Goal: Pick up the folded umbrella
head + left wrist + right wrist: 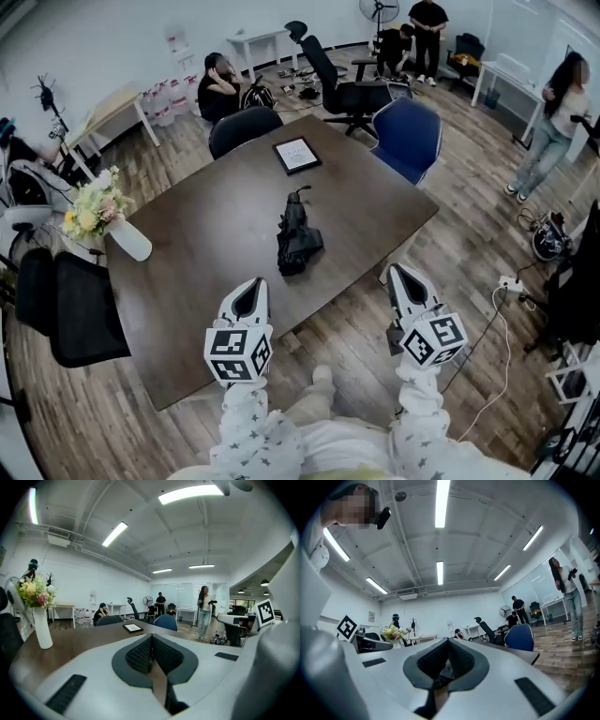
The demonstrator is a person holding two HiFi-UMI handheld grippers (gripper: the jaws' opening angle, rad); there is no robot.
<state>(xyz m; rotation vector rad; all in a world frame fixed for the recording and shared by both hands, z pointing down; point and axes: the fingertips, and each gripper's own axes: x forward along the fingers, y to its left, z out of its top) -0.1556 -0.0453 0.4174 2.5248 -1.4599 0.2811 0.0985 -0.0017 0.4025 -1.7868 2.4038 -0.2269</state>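
Note:
The folded black umbrella (298, 240) lies near the middle of the dark brown table (202, 225), its handle end pointing toward the far side. My left gripper (249, 289) hovers over the table's near edge, short of the umbrella and to its left, with its jaws shut on nothing. My right gripper (401, 275) is off the table's near-right edge, over the wooden floor, also shut and empty. In the left gripper view the ribbed pads (140, 654) meet at the gripper's (152, 637) tip. The right gripper view shows that gripper (448, 642) closed the same way.
A framed sheet (296, 155) lies at the table's far end, and a white vase of flowers (127, 236) sits at its left edge. A black chair (242, 127), a blue chair (408, 136) and another black chair (80, 314) ring the table. People are at the back and right.

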